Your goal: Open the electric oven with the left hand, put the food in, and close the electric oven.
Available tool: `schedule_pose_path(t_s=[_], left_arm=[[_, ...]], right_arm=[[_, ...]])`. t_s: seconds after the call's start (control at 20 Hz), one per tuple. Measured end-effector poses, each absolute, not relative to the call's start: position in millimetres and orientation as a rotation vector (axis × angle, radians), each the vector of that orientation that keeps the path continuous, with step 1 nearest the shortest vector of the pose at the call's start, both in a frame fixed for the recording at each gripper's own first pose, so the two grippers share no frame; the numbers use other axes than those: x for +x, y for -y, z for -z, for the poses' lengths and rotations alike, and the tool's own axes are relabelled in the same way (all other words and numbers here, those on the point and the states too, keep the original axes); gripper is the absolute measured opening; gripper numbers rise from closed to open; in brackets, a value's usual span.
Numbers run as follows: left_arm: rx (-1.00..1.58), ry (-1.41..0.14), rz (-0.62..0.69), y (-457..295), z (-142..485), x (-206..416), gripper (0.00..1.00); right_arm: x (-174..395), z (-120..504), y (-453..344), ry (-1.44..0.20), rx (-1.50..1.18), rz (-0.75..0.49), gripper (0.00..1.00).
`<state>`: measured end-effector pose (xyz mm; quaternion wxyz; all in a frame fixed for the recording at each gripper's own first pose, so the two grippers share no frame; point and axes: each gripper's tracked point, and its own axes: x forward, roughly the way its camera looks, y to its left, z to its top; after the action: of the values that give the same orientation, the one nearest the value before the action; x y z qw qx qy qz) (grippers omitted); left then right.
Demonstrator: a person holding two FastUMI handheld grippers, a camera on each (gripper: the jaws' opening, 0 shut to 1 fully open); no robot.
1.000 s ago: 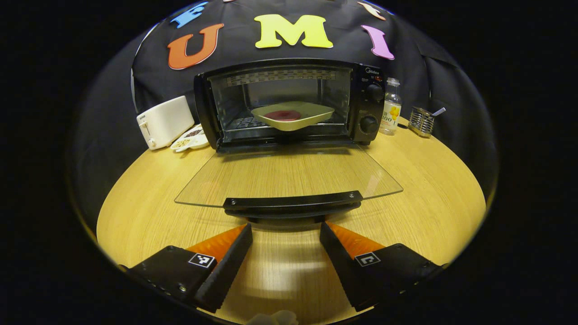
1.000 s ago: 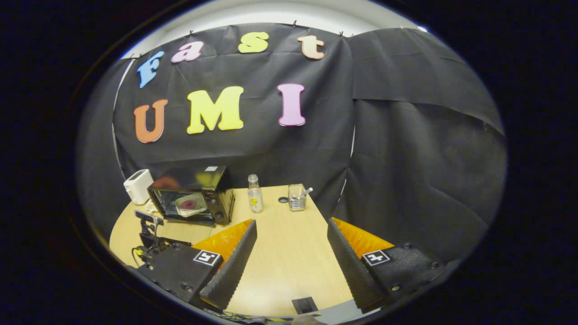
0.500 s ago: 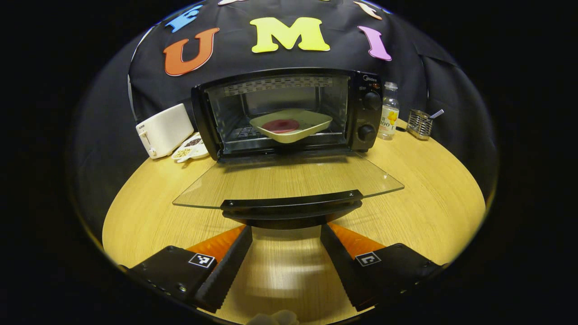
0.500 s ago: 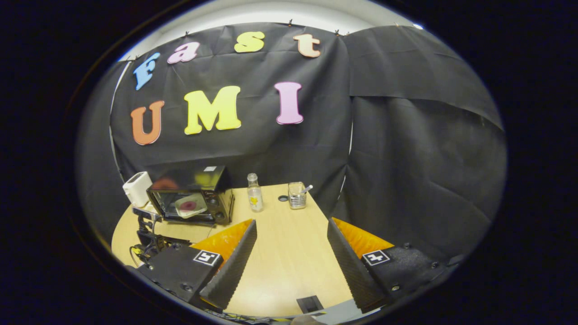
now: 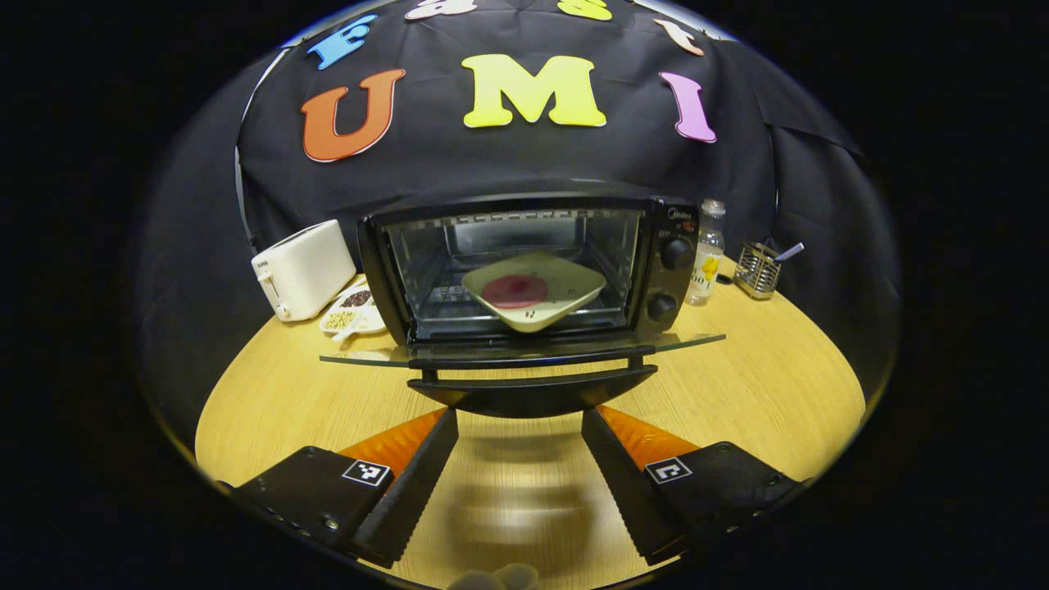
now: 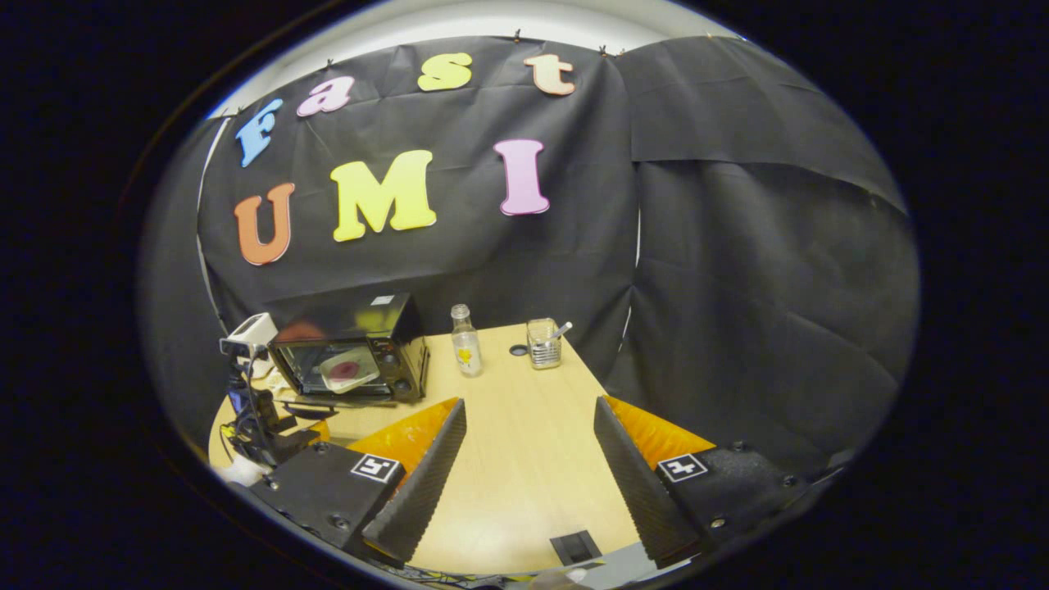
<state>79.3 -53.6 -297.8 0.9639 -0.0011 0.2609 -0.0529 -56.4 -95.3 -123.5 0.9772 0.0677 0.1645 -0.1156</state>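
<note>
**Door coming up, plate already inside**

Over the last second the clear glass oven door (image 5: 524,348) has gone from lying flat, spread wide across the middle of my left gripper view, to a thin edge-on sliver just under the oven mouth. Its black curved handle (image 5: 533,392) now sits just above my left gripper (image 5: 516,426), whose fingers stand apart with nothing clamped between them; they seem to be beneath the handle, though I cannot tell whether they actually touch it. I read this as the closing swing begun, with the door raised but not yet shut.

The food is where it belongs: the pale square plate with a dark red round patty (image 5: 533,291) rests on the rack inside the black electric oven (image 5: 524,270), at the centre of the frame. So opening and loading look done, and only the closing remains.

My right gripper (image 6: 524,442) hangs well back over the bare light wood table (image 6: 524,492), fingers apart and empty (it has barely shifted). In its view the oven sits small at lower left, plate visible through the opening.

The white toaster (image 5: 301,269) to the left of the oven and the clear bottle with yellow label (image 5: 705,254) to its right have kept their places beside it.
</note>
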Motion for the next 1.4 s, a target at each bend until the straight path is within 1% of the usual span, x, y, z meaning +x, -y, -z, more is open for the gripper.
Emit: schedule_pose_path(t_s=[0.35, 0.8, 1.1, 1.4], left_arm=[[0.002, -0.433, 0.119, 57, 250, 120, 0.96], [-0.006, -0.38, 0.112, 56, 227, 159, 0.97], [-0.017, -0.384, 0.115, 56, 228, 155, 0.96], [-0.024, -0.397, 0.127, 63, 231, 135, 0.96]], right_arm=[[-61, 129, 101, -0.331, 0.174, 0.256, 0.99], [-64, 118, 101, -0.317, 0.152, 0.262, 0.99], [-64, 117, 96, -0.316, 0.151, 0.256, 0.99], [-70, 113, 89, -0.316, 0.136, 0.234, 0.99]])
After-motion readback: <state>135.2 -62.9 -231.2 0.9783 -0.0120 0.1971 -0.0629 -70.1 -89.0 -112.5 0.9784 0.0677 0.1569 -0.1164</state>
